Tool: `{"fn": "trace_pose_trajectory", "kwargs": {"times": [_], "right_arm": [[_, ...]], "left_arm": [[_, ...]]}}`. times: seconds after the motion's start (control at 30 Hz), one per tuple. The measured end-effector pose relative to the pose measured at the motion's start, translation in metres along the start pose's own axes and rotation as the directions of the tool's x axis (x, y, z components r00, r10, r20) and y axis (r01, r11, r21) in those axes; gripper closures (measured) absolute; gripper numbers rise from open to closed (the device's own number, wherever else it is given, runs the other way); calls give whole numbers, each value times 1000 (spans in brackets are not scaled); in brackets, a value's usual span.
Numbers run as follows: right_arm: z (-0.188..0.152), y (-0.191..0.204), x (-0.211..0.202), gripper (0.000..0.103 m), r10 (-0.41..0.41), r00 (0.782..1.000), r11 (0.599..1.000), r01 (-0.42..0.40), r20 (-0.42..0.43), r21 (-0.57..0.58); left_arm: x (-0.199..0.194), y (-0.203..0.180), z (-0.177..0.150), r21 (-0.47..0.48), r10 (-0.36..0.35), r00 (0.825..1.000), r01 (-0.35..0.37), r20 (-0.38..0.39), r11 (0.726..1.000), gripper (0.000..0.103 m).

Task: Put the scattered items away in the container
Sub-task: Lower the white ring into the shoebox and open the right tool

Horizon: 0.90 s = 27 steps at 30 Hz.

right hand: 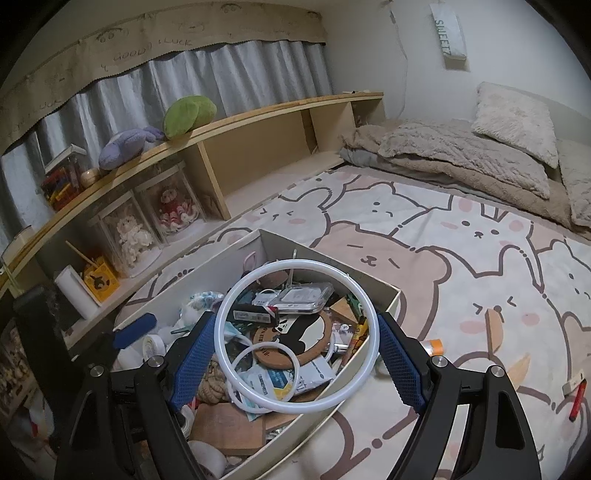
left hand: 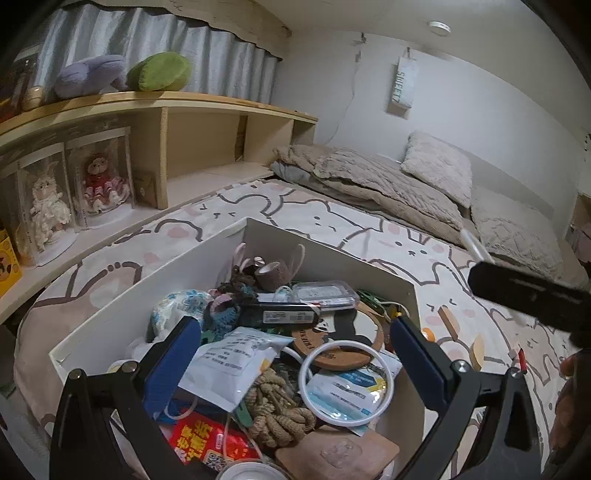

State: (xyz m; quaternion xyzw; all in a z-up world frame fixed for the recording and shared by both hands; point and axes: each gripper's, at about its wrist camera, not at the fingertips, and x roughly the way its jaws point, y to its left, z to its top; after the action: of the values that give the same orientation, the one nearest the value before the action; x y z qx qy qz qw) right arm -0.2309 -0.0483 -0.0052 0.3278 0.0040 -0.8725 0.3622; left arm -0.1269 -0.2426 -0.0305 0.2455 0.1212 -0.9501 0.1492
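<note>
Wall hanging (right hand: 449, 35): I read "SWEET", running down a white strip on the wall above the bedding (right hand: 454, 155).
Curtain valance (right hand: 147, 44): I make out "GOOD LUCK" in thin script, well left of the wall hanging.
Cork coaster (left hand: 334, 350): curved lettering on its rim, too partial for me to read.
Red packet (left hand: 207, 441): yellow characters I cannot read.

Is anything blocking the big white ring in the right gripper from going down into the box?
Nothing visible does. The large white ring, held by the right gripper, hangs above the open box; only loose clutter lies below.
</note>
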Motion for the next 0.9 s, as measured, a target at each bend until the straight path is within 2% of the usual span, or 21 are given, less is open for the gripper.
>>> {"fn": "trace_pose_trajectory", "kwargs": {"times": [0.3, 0.47, 0.57, 0.77, 0.9], "right_arm": [[-9, 7, 29, 18, 4, 998, 999, -6, -57, -32], [-18, 22, 52, 18, 3, 994, 996, -13, -113, -89], [-25, 33, 65, 18, -3, 989, 991, -17, -146, -133], [-35, 49, 85, 18, -37, 983, 977, -2, -182, -214], [-30, 47, 94, 18, -65, 980, 975, 23, -189, -219]], "left_arm": [[-16, 34, 4, -157, 91, 994, -80, 66, 984, 0], [-28, 56, 6, -247, 123, 987, -93, 108, 965, 0], [-32, 65, 5, -304, 122, 984, -76, 133, 950, 0], [-32, 71, 5, -323, 113, 984, -64, 136, 944, 0], [-30, 70, 5, -320, 101, 986, -55, 129, 946, 0]]}}
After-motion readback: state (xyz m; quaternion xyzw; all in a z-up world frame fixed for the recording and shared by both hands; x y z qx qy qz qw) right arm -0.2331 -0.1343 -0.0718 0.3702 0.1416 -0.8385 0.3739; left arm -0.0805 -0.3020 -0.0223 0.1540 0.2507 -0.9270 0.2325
